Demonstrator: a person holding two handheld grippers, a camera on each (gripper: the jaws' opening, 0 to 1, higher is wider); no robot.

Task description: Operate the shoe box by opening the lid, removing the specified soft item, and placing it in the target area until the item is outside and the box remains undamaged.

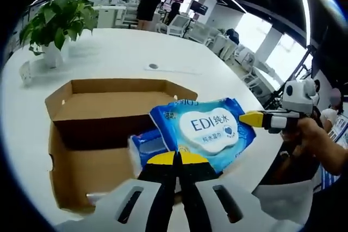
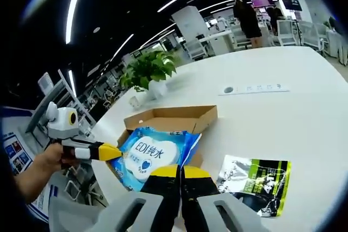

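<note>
Two grippers meet on a blue wet-wipes pack (image 1: 204, 131) held above the open cardboard shoe box (image 1: 109, 129) on the white table (image 1: 130, 52). In the left gripper view, the left gripper (image 1: 176, 158) has its yellow-tipped fingers (image 1: 160, 158) pressed together on the pack's near edge, pinching it, while the right gripper (image 1: 253, 119) comes in from the right, its tip touching the pack's far side. In the right gripper view, the right gripper (image 2: 179, 172) likewise has its fingers (image 2: 196, 173) closed on the pack (image 2: 152, 153), and the left gripper (image 2: 111, 152) reaches in from the left, held by a person's hand (image 2: 51, 158). The box (image 2: 174, 118) lies with its lid folded back, and the pack hangs over its front part. Just beside the box on the table (image 2: 272, 123) lies a green-and-black printed packet (image 2: 255, 180). A potted plant (image 1: 57, 25) stands well behind the box.
</note>
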